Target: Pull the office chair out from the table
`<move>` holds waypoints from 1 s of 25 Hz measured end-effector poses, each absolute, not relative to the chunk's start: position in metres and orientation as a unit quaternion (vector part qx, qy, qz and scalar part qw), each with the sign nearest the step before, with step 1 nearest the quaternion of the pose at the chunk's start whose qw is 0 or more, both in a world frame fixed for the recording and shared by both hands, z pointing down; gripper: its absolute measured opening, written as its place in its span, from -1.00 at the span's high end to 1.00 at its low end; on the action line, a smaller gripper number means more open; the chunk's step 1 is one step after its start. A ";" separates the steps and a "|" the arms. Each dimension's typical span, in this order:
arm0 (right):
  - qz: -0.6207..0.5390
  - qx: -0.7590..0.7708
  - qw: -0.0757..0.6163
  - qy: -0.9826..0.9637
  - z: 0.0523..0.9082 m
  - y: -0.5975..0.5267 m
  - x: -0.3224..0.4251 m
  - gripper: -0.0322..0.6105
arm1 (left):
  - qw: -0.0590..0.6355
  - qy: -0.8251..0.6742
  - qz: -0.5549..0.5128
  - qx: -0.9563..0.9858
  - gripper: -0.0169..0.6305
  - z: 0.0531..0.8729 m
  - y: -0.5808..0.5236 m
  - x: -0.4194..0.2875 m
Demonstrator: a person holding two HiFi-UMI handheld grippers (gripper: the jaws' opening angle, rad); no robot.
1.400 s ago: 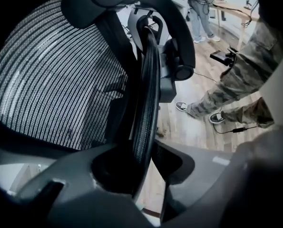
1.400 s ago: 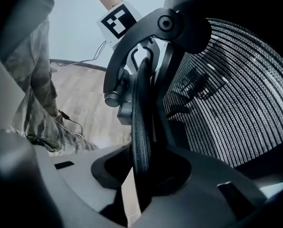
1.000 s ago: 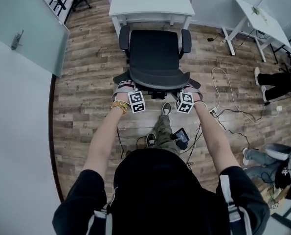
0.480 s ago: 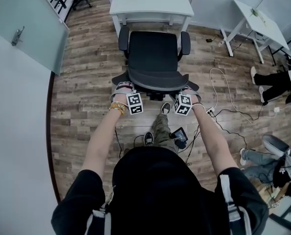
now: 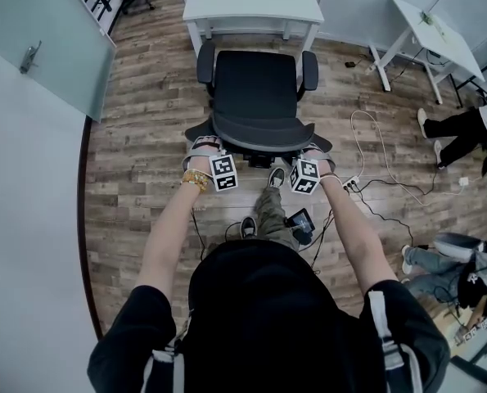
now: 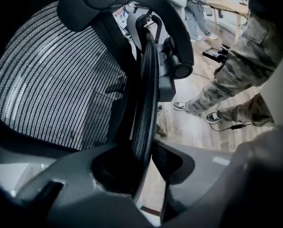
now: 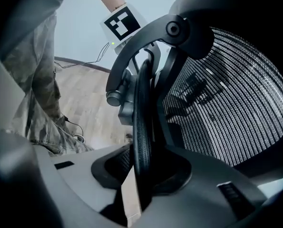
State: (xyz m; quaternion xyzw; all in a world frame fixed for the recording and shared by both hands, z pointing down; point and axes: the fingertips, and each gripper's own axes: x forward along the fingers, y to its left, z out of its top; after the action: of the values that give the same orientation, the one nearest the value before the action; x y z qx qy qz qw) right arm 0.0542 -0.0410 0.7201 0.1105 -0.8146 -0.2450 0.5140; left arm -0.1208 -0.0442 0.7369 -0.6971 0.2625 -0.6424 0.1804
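The head view is bright and evenly lit, with only a soft shadow under the office chair (image 5: 255,97) on the wood floor (image 5: 145,137). Strong fisheye distortion bends its edges. Both gripper views are dimmer and black at the corners. The near jaws are blurred, while the mesh back (image 6: 60,80) glows, lit from behind.
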 end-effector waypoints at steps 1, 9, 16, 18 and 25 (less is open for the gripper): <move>-0.247 0.111 0.513 -0.815 0.720 -0.039 0.056 0.61 | 0.179 0.262 -0.643 -0.697 0.51 0.737 -0.042 -0.120; -0.264 0.108 0.506 -0.814 0.719 -0.034 0.061 0.61 | 0.176 0.264 -0.644 -0.697 0.51 0.737 -0.035 -0.114; -0.258 0.093 0.508 -0.817 0.721 -0.039 0.078 0.61 | 0.174 0.270 -0.641 -0.698 0.51 0.737 -0.034 -0.095; -0.257 0.091 0.509 -0.817 0.720 -0.041 0.080 0.60 | 0.175 0.271 -0.639 -0.699 0.51 0.736 -0.034 -0.093; -0.252 0.088 0.512 -0.816 0.720 -0.037 0.079 0.60 | 0.165 0.268 -0.639 -0.702 0.52 0.737 -0.030 -0.094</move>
State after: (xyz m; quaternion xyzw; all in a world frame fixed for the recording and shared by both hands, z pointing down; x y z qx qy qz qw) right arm 0.0793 -0.0374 0.7204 0.0884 -0.8162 -0.2517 0.5124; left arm -0.0936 -0.0296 0.7367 -0.7020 0.2684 -0.6387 0.1651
